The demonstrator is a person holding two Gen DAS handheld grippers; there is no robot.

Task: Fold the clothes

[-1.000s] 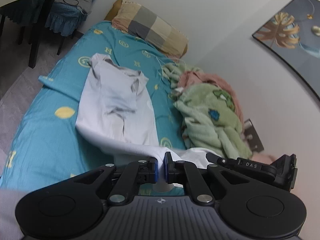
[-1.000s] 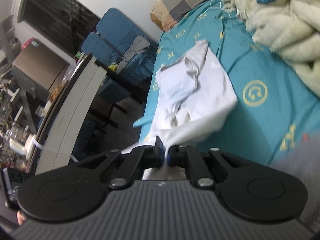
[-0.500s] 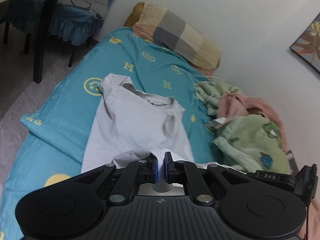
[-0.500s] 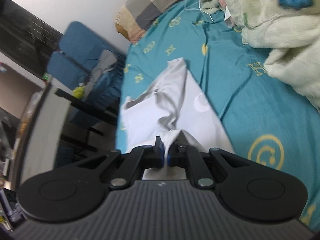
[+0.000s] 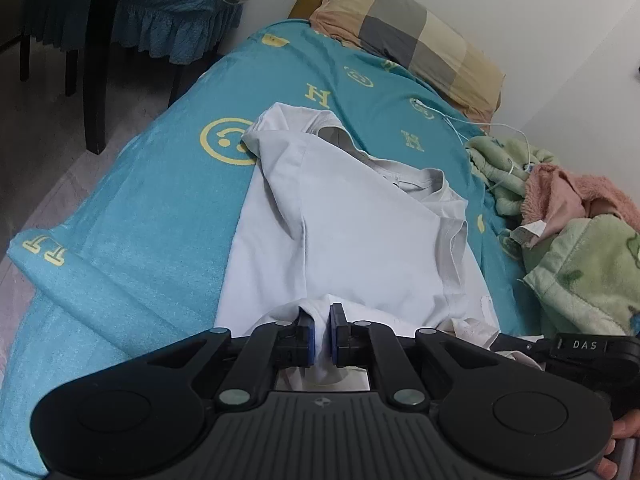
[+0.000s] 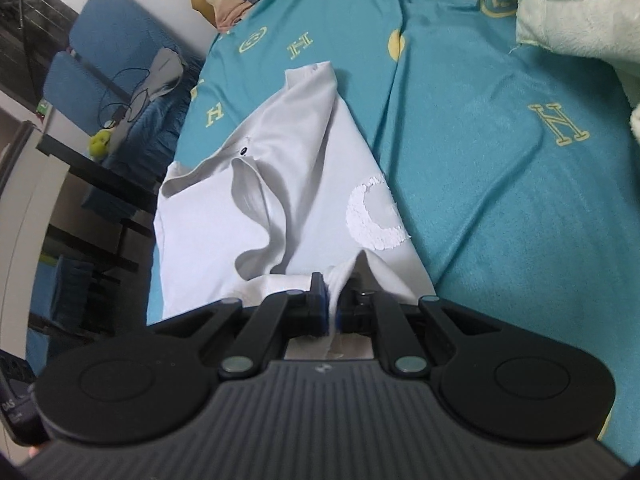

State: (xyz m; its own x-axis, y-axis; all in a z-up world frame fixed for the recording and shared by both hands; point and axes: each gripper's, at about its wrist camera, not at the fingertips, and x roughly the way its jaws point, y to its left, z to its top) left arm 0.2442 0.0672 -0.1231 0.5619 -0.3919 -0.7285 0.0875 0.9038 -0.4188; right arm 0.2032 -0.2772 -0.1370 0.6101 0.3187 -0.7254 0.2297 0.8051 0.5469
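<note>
Both the left gripper [image 5: 320, 330] and right gripper [image 6: 330, 308] are clenched on the hem of the white T-shirt [image 5: 360, 240], which lies below the checked pillow [image 5: 416, 40]. Judged mid-fold: next carry the hem evenly toward the collar.

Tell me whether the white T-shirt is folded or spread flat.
Partly folded: the white T-shirt lies on the bed with its sides turned in, hem pinched by both grippers.

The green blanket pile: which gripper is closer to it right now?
Right. The right gripper grips the white shirt on the side bordering the green blanket; the left gripper holds the shirt's opposite corner, toward the bed's open edge.
</note>
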